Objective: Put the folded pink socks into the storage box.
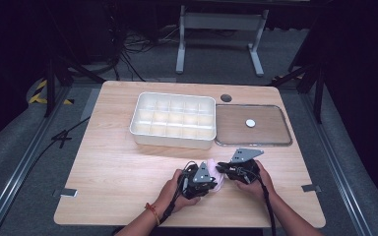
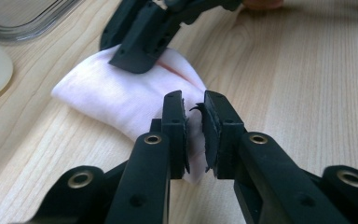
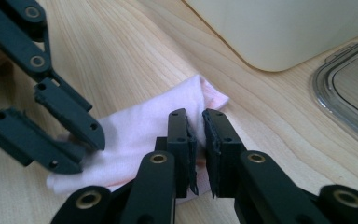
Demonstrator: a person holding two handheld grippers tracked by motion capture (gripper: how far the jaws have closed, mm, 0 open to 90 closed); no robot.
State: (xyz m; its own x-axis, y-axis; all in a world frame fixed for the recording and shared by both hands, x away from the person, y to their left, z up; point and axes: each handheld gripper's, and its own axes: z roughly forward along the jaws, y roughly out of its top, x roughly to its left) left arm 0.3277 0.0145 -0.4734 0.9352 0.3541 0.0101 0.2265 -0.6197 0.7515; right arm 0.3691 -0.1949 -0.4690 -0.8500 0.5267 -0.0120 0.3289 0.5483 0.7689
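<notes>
Pink cloth [image 1: 218, 178] flat on the worktop [image 1: 118, 167], long axis left to right between the grippers. Left gripper [image 2: 195, 128] clamped on one end, jaws nearly together. Right gripper [image 3: 199, 140] pinching the other end likewise.

One overhead view, two close jaw-level views, pink cloth [image 1: 218, 180] shared

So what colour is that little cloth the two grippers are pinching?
The cloth is a very pale pink, nearly white; the left gripper view shows it best.

Both tongs, left [image 1: 207, 183] and right [image 1: 225, 169], are clamped shut, tips nearly meeting.
</notes>
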